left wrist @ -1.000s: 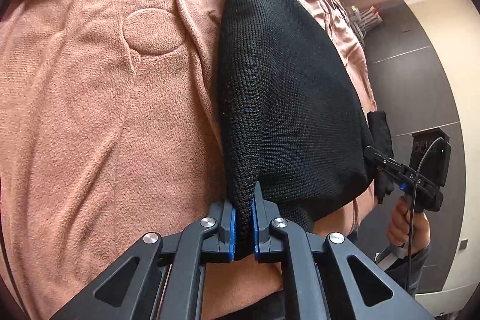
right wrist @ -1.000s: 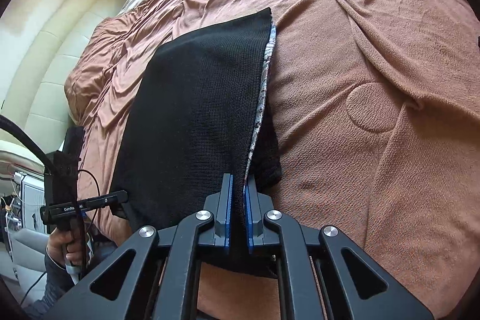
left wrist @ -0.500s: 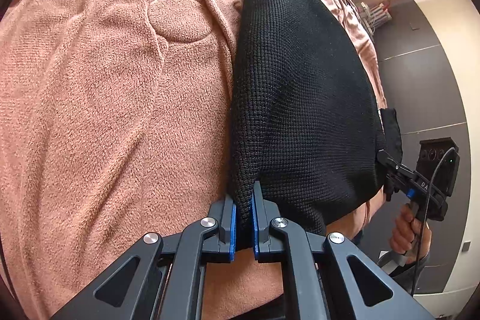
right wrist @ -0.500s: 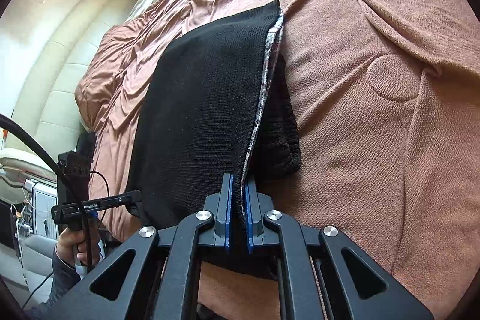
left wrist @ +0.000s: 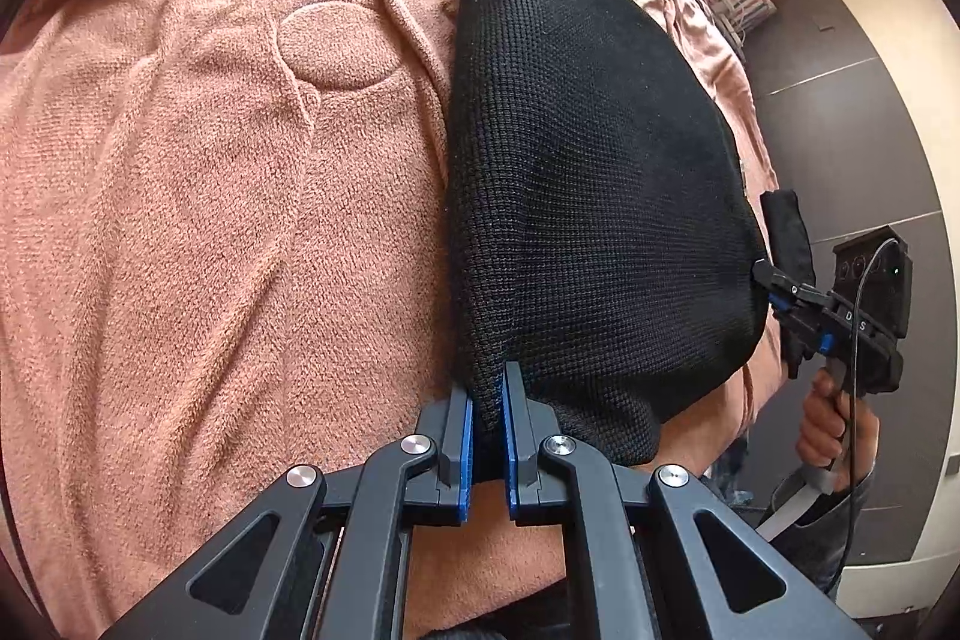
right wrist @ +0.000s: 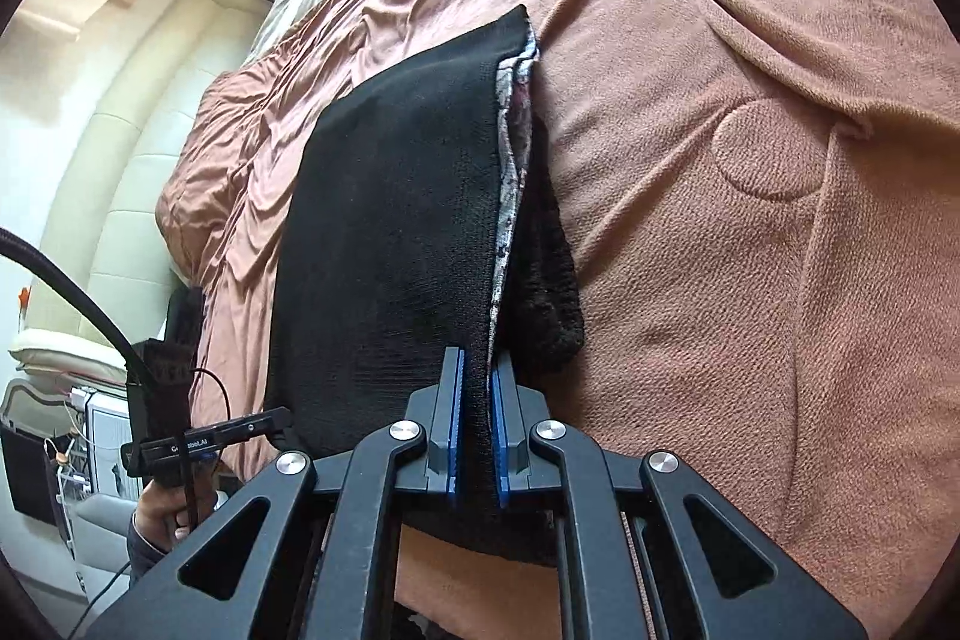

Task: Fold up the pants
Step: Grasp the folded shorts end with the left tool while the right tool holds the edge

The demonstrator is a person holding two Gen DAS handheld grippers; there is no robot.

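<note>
A bed (left wrist: 180, 250) draped in a rumpled terracotta blanket (right wrist: 750, 310) was recorded, with a cream padded wall (right wrist: 90, 172) and dark grey panelling (left wrist: 840, 148) beside it. Black knit pants (left wrist: 588, 196) were laid folded along the blanket. The left tongs (left wrist: 487, 403) were clamped on one corner; the right tongs (right wrist: 477, 391) were opening, fabric between the pads.

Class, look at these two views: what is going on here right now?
A person is folding black pants on a bed covered by a brown blanket, with a gripper in each hand. The left gripper is shut on one near corner of the pants. The right gripper has the other corner between its jaws, which are opening. The pants are folded over and lie on the blanket.
</note>
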